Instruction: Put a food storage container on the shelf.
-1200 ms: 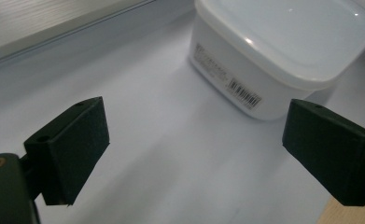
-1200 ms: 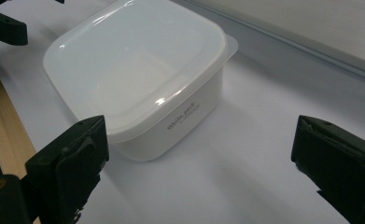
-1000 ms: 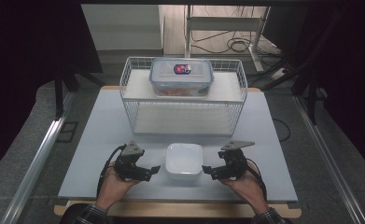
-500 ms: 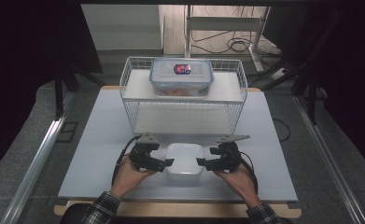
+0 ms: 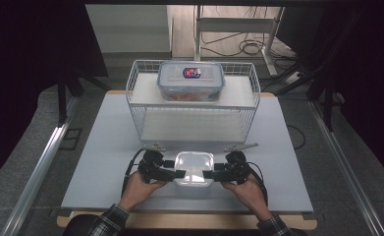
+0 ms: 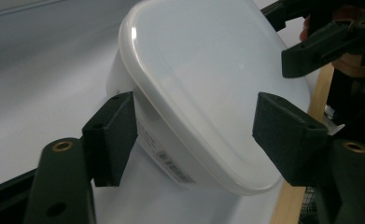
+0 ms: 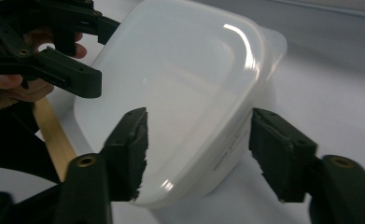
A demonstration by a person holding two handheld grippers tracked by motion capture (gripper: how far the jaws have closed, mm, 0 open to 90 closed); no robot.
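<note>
Translucent white plastic, a lidded container (image 5: 194,167), sits low in the middle of the high view on the pale grey table (image 5: 106,147). The left gripper (image 5: 179,174) meets its left edge and the right gripper (image 5: 208,174) its right edge, each held by a hand entering from the bottom of the frame. Above them, in the upper middle, a white wire basket (image 5: 135,88) carries a clear lidded box (image 5: 191,81) with a red and blue label.

In the left gripper view the container (image 6: 208,79) fills the centre, tilted across the frame. The left gripper (image 6: 196,135) has just been closing, and its jaws straddle the container's near corner: the left-hand pad lies against the side wall under the lid rim, while the right-hand pad stands over the lid with no clear contact. At the upper right the right gripper (image 6: 329,44) shows.

In the right gripper view the container (image 7: 185,84) again takes the centre. The right gripper (image 7: 199,140) has likewise been closing around the near corner, its left-hand pad overlapping the lid edge and the right-hand pad a little off the wall. At the upper left the left gripper (image 7: 84,51) reaches the far edge.
</note>
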